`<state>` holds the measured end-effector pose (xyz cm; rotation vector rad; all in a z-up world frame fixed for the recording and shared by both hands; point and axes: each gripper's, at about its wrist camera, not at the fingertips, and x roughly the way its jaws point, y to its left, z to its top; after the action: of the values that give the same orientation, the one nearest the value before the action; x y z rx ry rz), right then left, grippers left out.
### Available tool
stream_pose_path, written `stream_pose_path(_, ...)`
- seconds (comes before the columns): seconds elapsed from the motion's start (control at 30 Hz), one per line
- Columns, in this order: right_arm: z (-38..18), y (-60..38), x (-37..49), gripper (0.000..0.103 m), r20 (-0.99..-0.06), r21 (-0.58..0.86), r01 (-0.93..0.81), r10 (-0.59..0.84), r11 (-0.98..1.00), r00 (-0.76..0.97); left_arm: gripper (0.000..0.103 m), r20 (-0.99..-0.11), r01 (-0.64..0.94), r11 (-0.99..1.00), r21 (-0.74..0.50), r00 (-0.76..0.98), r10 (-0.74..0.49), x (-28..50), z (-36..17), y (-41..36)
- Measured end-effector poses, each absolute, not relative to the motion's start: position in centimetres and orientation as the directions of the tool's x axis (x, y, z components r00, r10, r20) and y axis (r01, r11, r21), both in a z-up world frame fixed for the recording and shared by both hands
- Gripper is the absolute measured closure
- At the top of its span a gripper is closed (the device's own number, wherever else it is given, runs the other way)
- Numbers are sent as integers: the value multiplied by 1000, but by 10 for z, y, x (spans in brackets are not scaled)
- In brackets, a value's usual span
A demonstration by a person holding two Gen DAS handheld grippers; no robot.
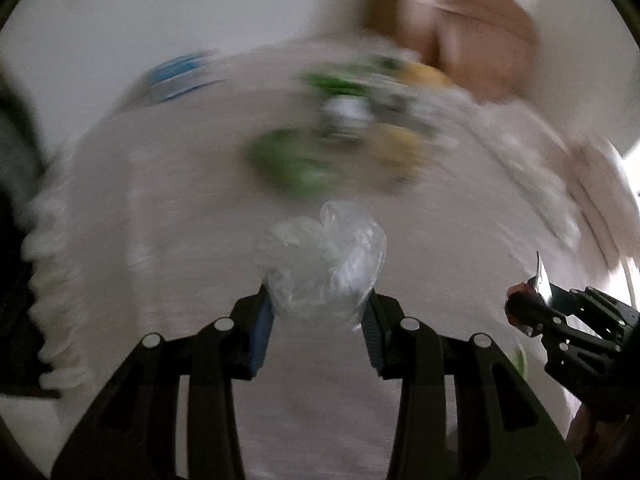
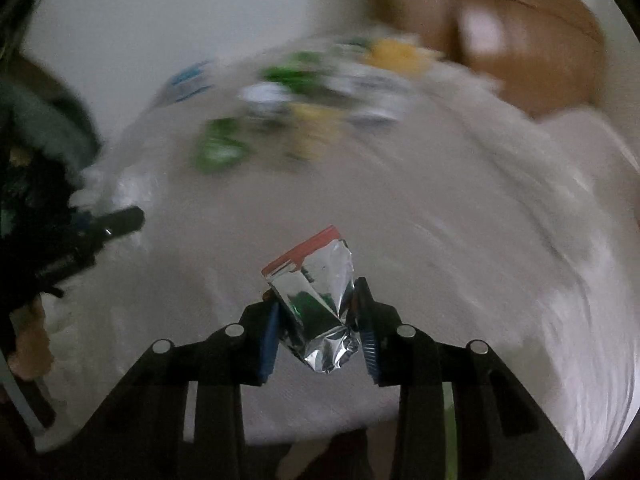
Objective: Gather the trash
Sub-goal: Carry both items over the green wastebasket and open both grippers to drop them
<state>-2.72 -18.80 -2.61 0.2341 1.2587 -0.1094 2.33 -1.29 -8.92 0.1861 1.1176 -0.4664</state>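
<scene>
No labels or brand names I can read anywhere, everything past my fingers is smeared with blur. So, left to right. There's one blue-and-white flat pack (image 1: pixel 182 76) at the far left of the white cloth-covered table (image 1: pixel 160 240). My left gripper (image 1: pixel 320 308) has its two pads pressed in on one crumpled clear plastic bag (image 1: pixel 324 260), which bulges up between the fingers, lifted above the cloth. Whether anything sits inside the bag I can't tell.

Farther back in the middle is the trash pile (image 1: pixel 352 132): I count two green blobs, two yellow ones and a white-and-grey thing between them (could be wrappers, too blurry to swear to it). Behind it to the right is a brown cardboard box (image 1: pixel 472 32) with its flaps up; its contents are hidden from me.

Over on the right, my right gripper (image 2: pixel 318 320) is closed down on one silver foil packet (image 2: pixel 316 304) with a red strip along its top edge. The foil is creased and sticks out both above and below the pads, held above the cloth too.
</scene>
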Motion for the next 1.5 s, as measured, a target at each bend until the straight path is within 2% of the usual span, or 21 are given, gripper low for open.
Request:
stream_pose_path(0.2,-36,-280,-150,66,-977,-21,495,-122,868,173,64,-895,710,696,-107,236,-379,-32,-88,-122)
stream_pose_path(0.4,-100,-329,-222,66,-993,-55,663,-109,747,40,64,-905,841,534,-82,161,-393,-85,-90,-196)
stream_pose_path(0.43,-109,-334,-231,63,-995,-58,679,-100,732,23,64,-908,852,517,-82,150,-391,-91,-90,-203)
stream_pose_path(0.5,-120,-340,-245,36,-994,-75,708,-106,703,0,64,-914,878,472,-82,123,-388,-107,-92,-219)
stream_pose_path(0.53,-121,-345,-255,16,-992,-94,727,-123,680,-13,64,-916,888,452,-82,111,-385,-114,-94,-226)
stream_pose_path(0.57,-121,-349,-261,9,-991,-98,741,-133,665,-12,64,-919,897,435,-83,100,-381,-119,-95,-231)
stream_pose_path(0.7,-114,-368,-286,6,-991,-78,791,-132,606,3,64,-939,940,331,-89,32,-343,-155,-109,-260)
stream_pose_path(1.0,-89,-416,-359,3,-968,-184,855,-240,484,-73,64,-966,992,81,-101,-78,-245,-235,-146,-315)
stream_pose_path(1.03,-87,-420,-366,3,-966,-189,863,-246,468,-79,62,-967,993,60,-102,-85,-239,-242,-149,-320)
stream_pose_path(1.1,-84,-426,-377,3,-963,-195,874,-254,446,-85,48,-968,993,28,-112,-103,-228,-253,-150,-325)
stream_pose_path(1.13,-83,-429,-384,3,-962,-196,881,-257,430,-89,31,-968,993,14,-114,-108,-225,-257,-150,-326)
stream_pose_path(1.17,-82,-431,-387,3,-962,-195,884,-257,424,-90,20,-968,994,4,-107,-103,-230,-261,-149,-326)
stream_pose_path(1.27,-82,-434,-395,3,-962,-196,891,-255,409,-95,11,-964,994,-12,-108,-108,-241,-265,-146,-329)
stream_pose_path(1.5,-84,-431,-392,3,-964,-205,877,-245,435,-104,9,-970,995,53,-82,-68,-232,-253,-145,-327)
